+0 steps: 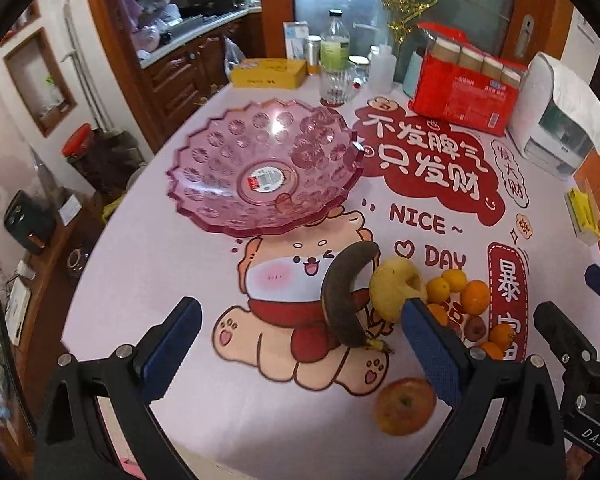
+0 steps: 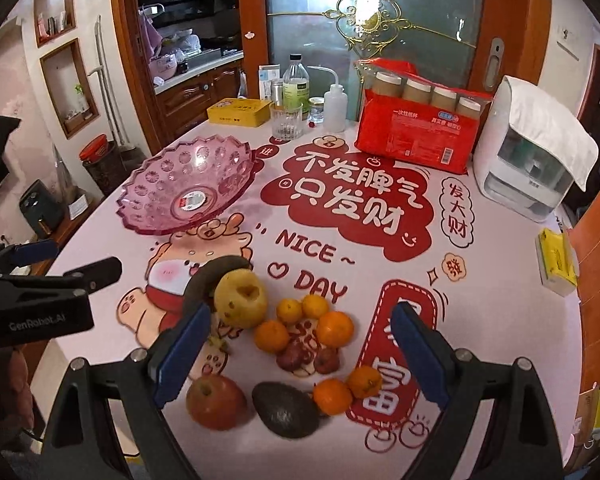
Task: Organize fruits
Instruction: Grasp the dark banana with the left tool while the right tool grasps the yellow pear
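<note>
Landmark: pink translucent plastic fruit bowl [image 1: 263,172], scalloped rim, moulded round dimples, label sticker at its centre, nothing in it. It sits on a smooth printed tablecloth [image 1: 179,280] with a cartoon dog and red lettering.

Left gripper [image 1: 300,344]: jaws spread wide, blue textured pads, nothing between them; it hovers on the near side of the bowl. Right gripper [image 2: 302,344]: likewise wide open and holding nothing, poised above the fruit cluster.

Fruit, all on the cloth on the near side of the bowl and to its right:
- blackened, curved overripe banana [image 1: 346,300], closest to the bowl, matte skin.
- yellow-green apple [image 2: 240,299], blemished, touching the banana.
- several small glossy orange mandarins [image 2: 335,329], loosely clustered beyond the apple.
- two small dark red wrinkled fruits [image 2: 295,356] among the mandarins; kind not discernible.
- red-orange apple [image 2: 215,402], nearest the camera.
- dark, pebbly-skinned avocado [image 2: 285,409], just beside the red-orange apple.

Behind the bowl: yellow flat tin [image 2: 239,112], ribbed glass tumbler [image 2: 287,122], clear bottle [image 2: 295,80]. To the bowl's far right: red plastic pack of paper cups [image 2: 416,128], white appliance draped with a cloth [image 2: 528,152].
</note>
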The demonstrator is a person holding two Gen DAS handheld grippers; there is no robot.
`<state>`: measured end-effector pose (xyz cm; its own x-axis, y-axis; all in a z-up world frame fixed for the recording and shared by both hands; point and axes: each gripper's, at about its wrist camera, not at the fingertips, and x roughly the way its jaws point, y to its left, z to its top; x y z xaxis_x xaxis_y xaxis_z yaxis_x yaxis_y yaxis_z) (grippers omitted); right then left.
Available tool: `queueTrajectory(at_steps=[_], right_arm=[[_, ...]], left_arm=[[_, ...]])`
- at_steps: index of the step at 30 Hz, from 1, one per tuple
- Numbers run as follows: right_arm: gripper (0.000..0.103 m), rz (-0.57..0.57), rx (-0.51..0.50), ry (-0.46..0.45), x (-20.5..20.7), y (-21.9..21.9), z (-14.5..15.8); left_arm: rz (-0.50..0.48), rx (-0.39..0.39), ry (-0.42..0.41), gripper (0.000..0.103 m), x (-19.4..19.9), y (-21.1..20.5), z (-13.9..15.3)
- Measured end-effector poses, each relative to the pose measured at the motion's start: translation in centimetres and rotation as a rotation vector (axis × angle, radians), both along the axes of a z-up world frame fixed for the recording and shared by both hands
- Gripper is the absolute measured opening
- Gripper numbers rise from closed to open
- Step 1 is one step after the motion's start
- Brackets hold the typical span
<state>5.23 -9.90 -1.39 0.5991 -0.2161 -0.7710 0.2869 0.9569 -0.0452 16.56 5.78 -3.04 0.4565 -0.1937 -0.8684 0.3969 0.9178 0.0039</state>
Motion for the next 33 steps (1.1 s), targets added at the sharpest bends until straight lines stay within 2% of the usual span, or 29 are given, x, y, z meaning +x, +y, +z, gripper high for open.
queueTrajectory(at_steps=[4, 13, 17, 23, 31, 33], right_arm=[[0.092, 0.012, -0.018, 0.022, 1.7, 0.4, -1.9], [0.091, 0.04, 0.064, 0.103, 4.0, 0.4, -5.9], [0.091, 0.053, 0.09, 0.124, 4.6, 0.2, -7.2], [0.091, 0.098, 0.143, 0.165, 6.4, 0.0, -9.2], [0.091, 0.196, 0.139, 0.215, 9.6, 0.9, -11.7], [0.087, 0.217, 0.128, 0.227, 10.3, 1.0, -12.4]], left_arm=[[-0.028, 0.007, 0.064, 0.099, 2.1, -0.9, -3.2], [-0.046, 0.039, 0.156, 0.099, 5.0, -2.1, -9.5], [-0.058, 0.067, 0.187, 0.092, 5.7, -2.5, -11.6], [-0.054, 0.095, 0.245, 0.078, 6.7, -2.4, -13.7], [-0.055, 0.055, 0.278, 0.078, 7.4, -1.9, -14.2], [-0.049, 0.046, 0.291, 0.077, 7.6, -1.5, -14.1]])
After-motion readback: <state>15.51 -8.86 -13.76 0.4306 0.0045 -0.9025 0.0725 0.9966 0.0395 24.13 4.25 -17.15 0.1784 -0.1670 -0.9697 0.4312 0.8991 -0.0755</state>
